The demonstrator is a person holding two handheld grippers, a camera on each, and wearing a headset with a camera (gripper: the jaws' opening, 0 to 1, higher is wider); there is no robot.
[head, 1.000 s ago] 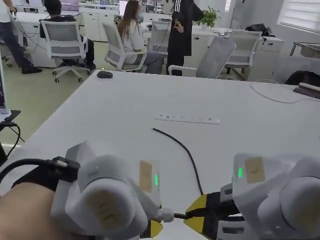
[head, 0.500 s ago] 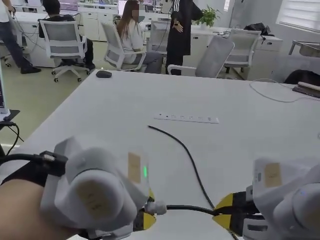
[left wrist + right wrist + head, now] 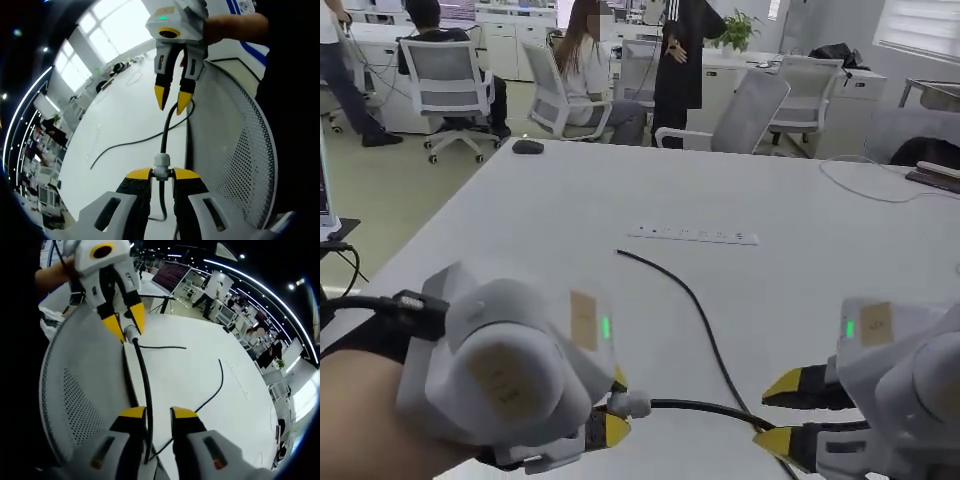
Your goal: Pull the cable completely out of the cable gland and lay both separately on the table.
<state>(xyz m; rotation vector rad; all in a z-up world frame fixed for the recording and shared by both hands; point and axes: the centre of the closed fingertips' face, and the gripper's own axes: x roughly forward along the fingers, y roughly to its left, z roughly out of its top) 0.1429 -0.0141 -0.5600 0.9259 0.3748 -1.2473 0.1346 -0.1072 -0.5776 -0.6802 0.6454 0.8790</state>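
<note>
Cable gland (image 3: 161, 165) (small, white) is clenched in the left gripper (image 3: 161, 175), with the black cable (image 3: 695, 300) threaded through it. To the gland's right, the right gripper (image 3: 785, 410) is released, its jaws either side of the cable. Beyond the gland, the cable trails over the white table (image 3: 570, 200).

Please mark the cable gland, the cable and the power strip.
cable gland (image 3: 161, 164): left gripper view, its white body.
cable (image 3: 694, 302): head view, its middle stretch.
power strip (image 3: 695, 238): head view, its top face.
</note>
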